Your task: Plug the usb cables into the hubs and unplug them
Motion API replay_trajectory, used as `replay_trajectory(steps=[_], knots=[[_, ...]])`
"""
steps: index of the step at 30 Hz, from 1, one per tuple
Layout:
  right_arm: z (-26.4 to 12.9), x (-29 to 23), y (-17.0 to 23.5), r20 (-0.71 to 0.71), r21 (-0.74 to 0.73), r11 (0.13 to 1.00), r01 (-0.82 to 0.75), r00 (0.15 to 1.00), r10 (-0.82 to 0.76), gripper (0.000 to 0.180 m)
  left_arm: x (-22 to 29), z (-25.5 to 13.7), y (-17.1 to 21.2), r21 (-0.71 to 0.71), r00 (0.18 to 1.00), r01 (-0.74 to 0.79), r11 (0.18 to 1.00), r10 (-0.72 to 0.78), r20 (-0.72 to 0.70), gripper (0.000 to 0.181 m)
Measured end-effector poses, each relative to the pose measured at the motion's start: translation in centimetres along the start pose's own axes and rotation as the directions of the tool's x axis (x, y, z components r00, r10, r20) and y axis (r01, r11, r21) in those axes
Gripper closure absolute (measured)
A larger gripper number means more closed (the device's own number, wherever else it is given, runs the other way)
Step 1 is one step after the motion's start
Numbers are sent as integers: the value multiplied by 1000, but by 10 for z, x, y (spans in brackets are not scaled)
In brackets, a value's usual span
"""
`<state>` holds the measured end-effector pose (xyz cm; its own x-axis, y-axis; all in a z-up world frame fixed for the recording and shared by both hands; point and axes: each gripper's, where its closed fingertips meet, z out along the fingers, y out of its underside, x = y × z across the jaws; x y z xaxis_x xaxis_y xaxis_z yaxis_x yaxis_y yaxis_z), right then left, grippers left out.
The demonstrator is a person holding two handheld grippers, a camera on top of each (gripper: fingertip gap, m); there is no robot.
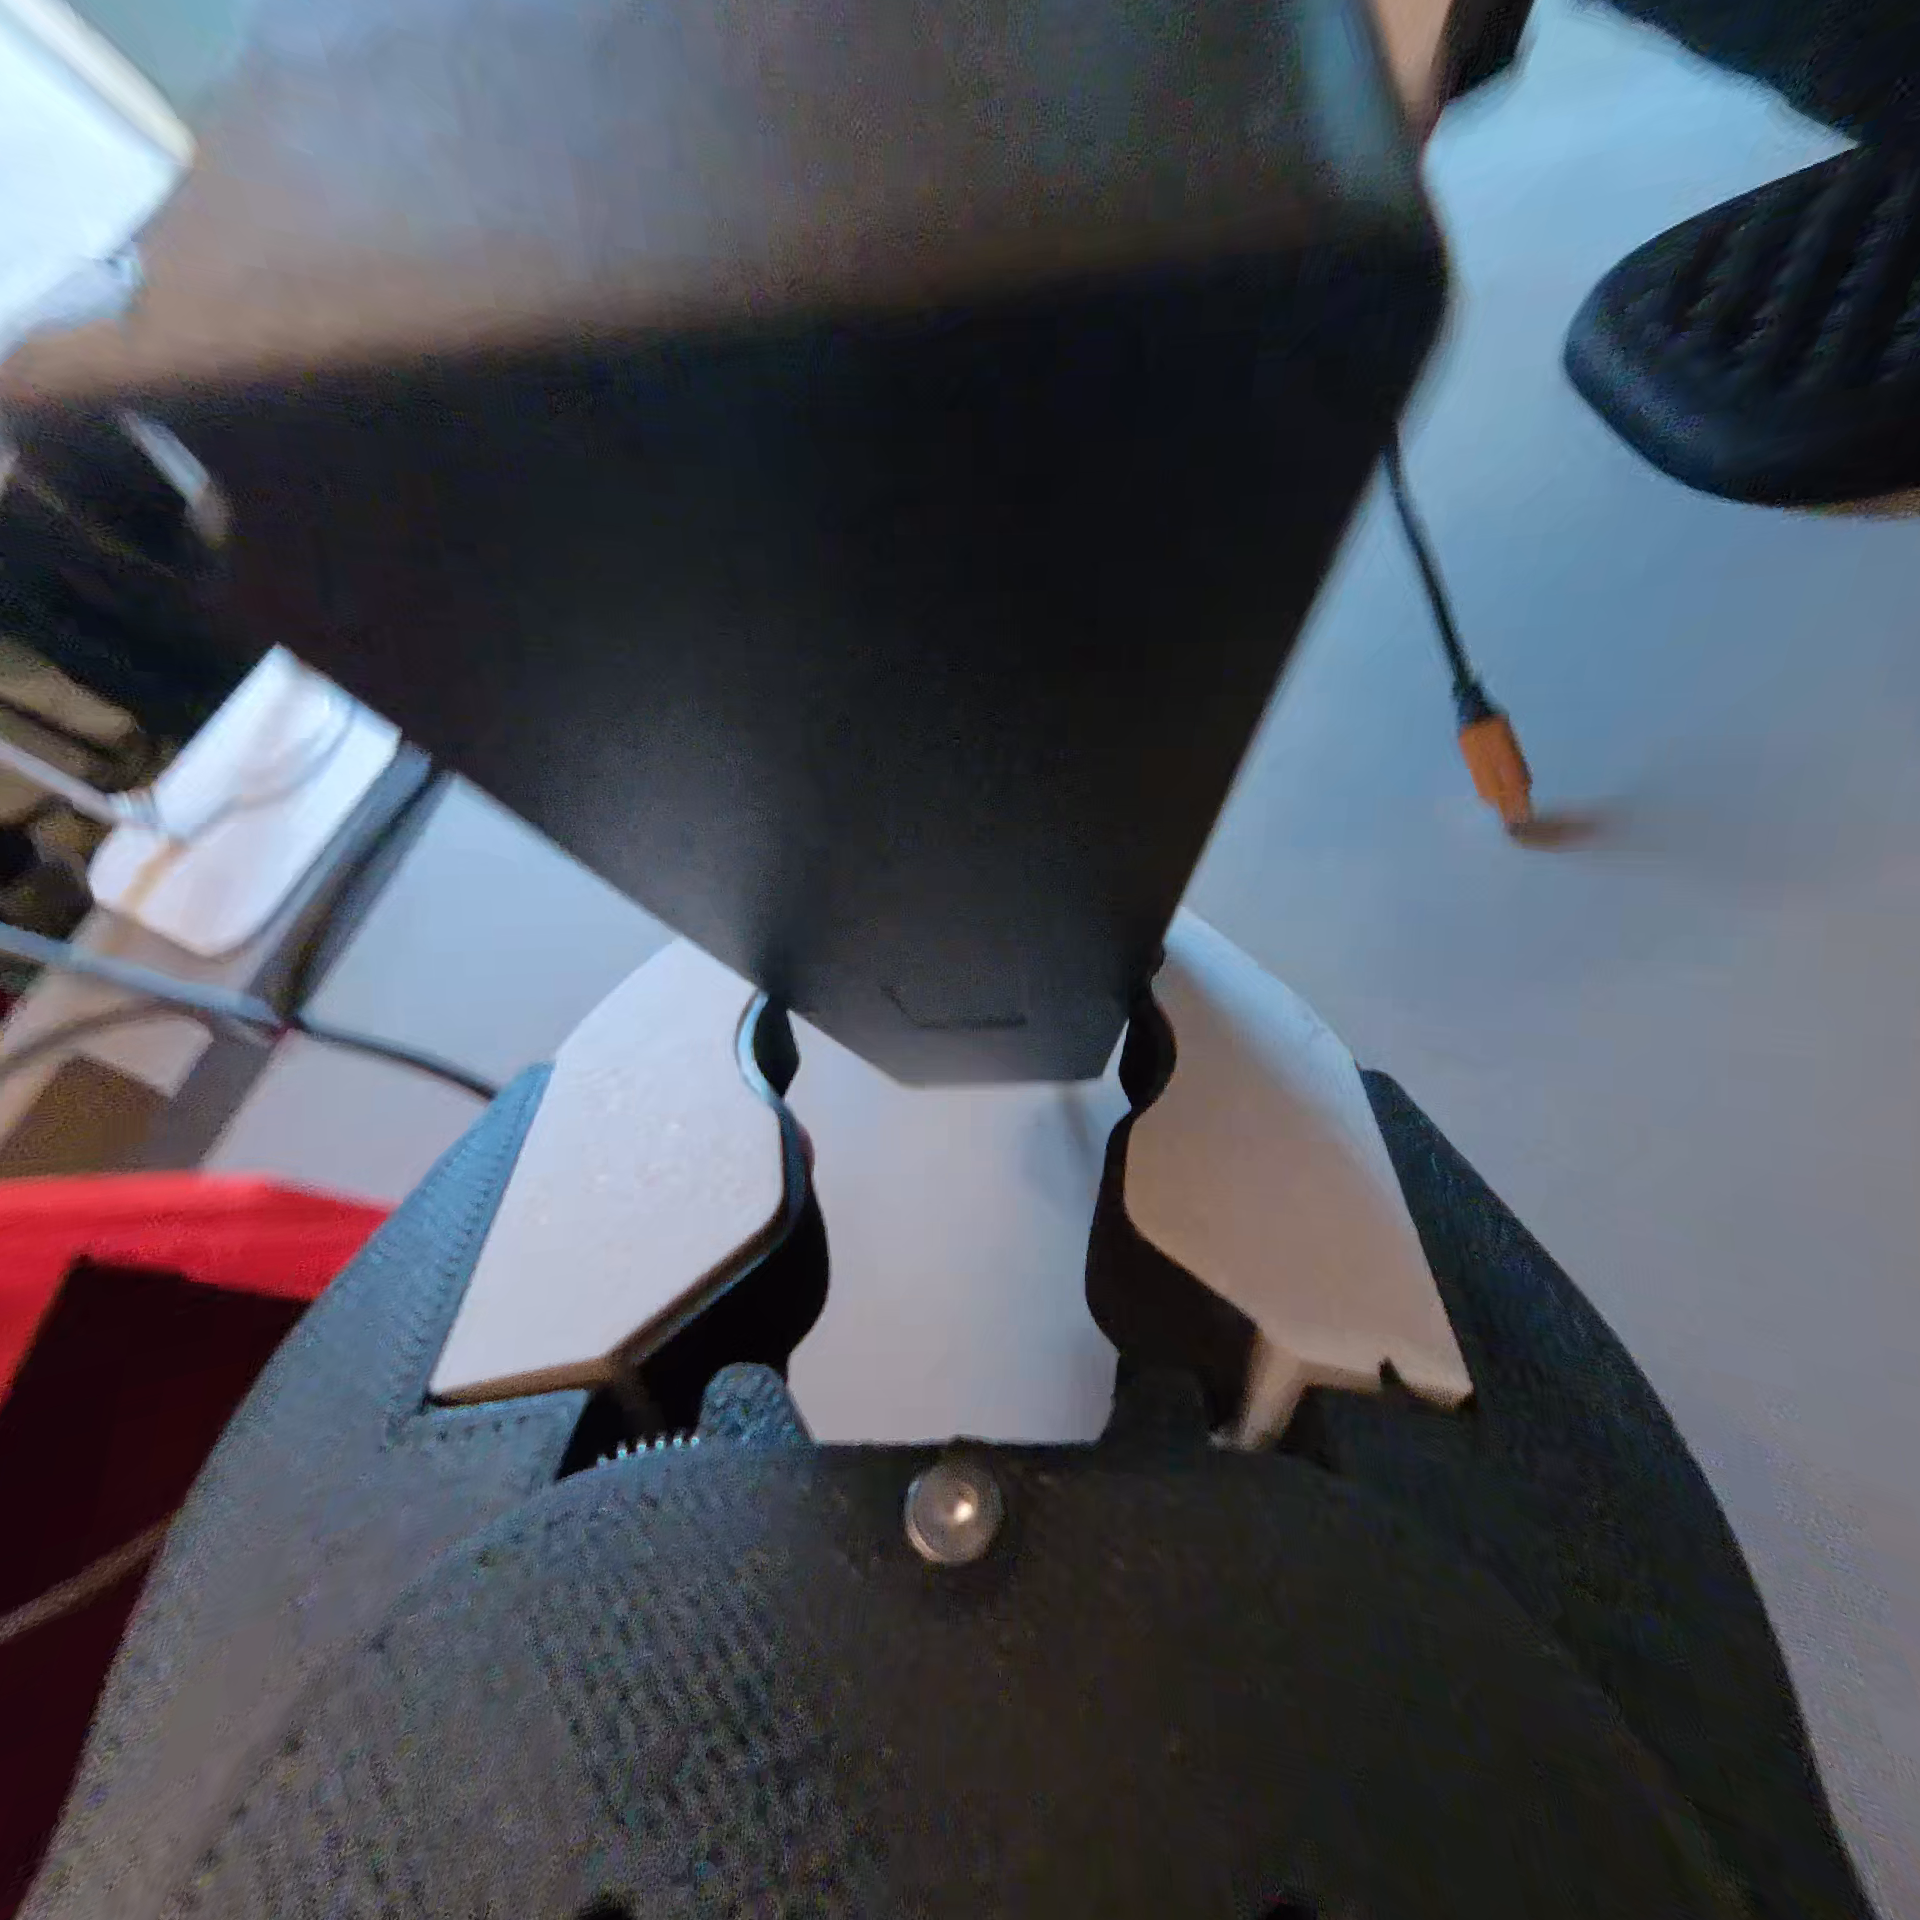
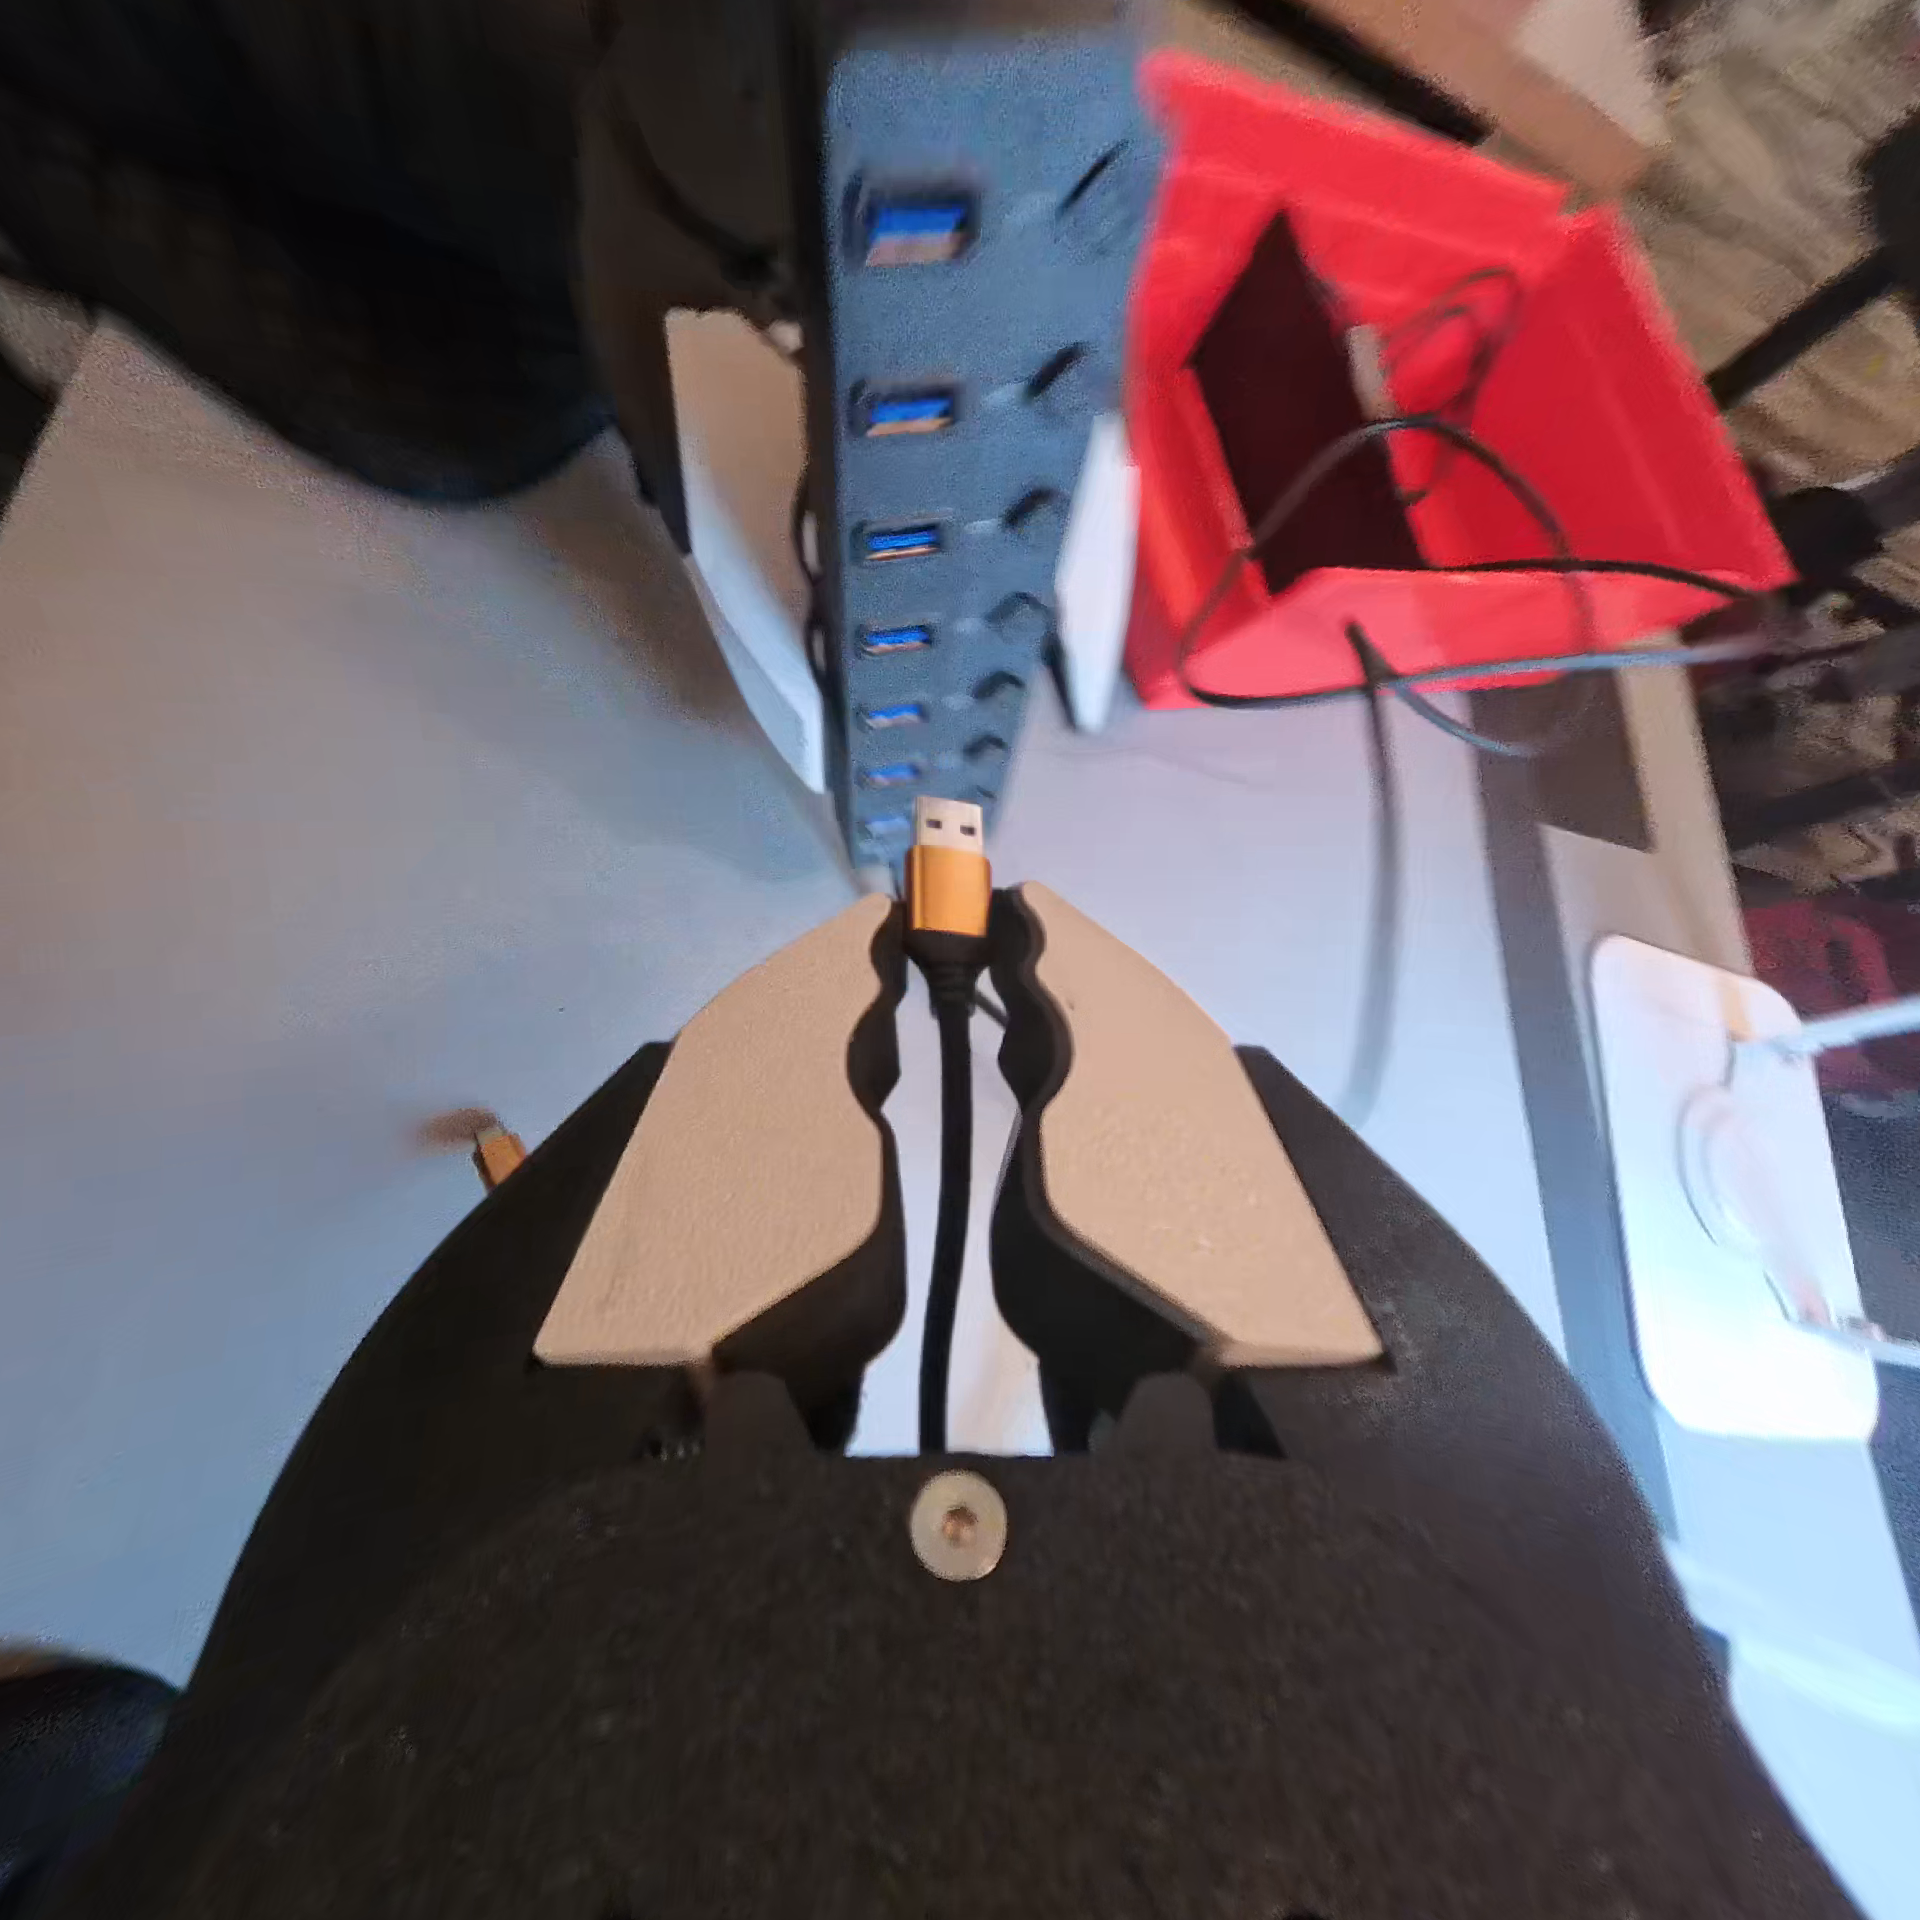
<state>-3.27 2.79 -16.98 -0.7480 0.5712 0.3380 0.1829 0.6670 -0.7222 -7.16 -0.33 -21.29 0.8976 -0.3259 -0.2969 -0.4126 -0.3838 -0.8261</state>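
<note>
A pale grey tabletop [image 2: 312,727] fills both views, with a red box [image 2: 1455,416] trailing thin black wires at its far edge. The left claw [image 1: 961,1039] clamps the narrow end of a dark hub [image 1: 810,520], held up off the surface; in the right wrist view its row of blue ports [image 2: 904,540] faces the camera. The right claw [image 2: 951,914] is closed on an orange-shelled USB plug [image 2: 948,883] — its black braided cable [image 2: 940,1195] runs back between the fingers — and the metal tip sits just beside the nearest port, seemingly not yet inserted. A second orange plug [image 1: 1496,769] lies loose on the tabletop.
</note>
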Motion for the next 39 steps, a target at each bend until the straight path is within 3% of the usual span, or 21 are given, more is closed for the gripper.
replay_trajectory(steps=[2,4,7,12,16,20,22,24,27,30,32,34,39], knots=[[-35,22,-2,-74,102,994,-50,996,57,164,-6,-6,5,40,992,120,992,-119,-38,118],[-68,49,-2,-227,152,987,-57,970,91,164,-8,-12,-11,146,990,136,980,-127,-65,118],[-122,86,-6,-447,256,966,-32,882,147,164,-3,-10,-20,195,980,183,964,-163,-115,118],[-185,140,31,-786,253,967,37,591,183,164,6,-1,-15,203,968,218,955,-186,-167,118],[-212,158,43,-861,395,903,167,411,300,163,8,-1,-19,237,954,263,935,-216,-208,118],[-219,169,69,-935,314,927,203,233,266,163,9,-5,-26,281,939,306,910,-240,-248,120],[-197,175,88,-916,305,946,111,304,260,163,8,-7,-27,292,937,311,904,-242,-251,120],[-168,180,117,-884,231,970,-82,398,244,163,8,-8,-26,294,937,313,903,-243,-251,120],[-132,171,155,-814,17,947,-322,545,200,164,6,-10,-25,300,942,302,905,-235,-239,120],[-111,143,187,-695,-224,863,-453,695,184,164,4,-11,-23,304,942,305,902,-240,-233,120],[-111,128,204,-653,-343,793,-504,734,184,160,3,-10,-21,301,940,312,901,-247,-236,121],[-116,121,211,-647,-392,752,-530,740,184,145,3,-8,-19,295,938,316,902,-250,-238,121],[-116,112,171,-570,-303,830,-469,787,236,134,2,-10,-20,309,934,327,893,-256,-248,121]])
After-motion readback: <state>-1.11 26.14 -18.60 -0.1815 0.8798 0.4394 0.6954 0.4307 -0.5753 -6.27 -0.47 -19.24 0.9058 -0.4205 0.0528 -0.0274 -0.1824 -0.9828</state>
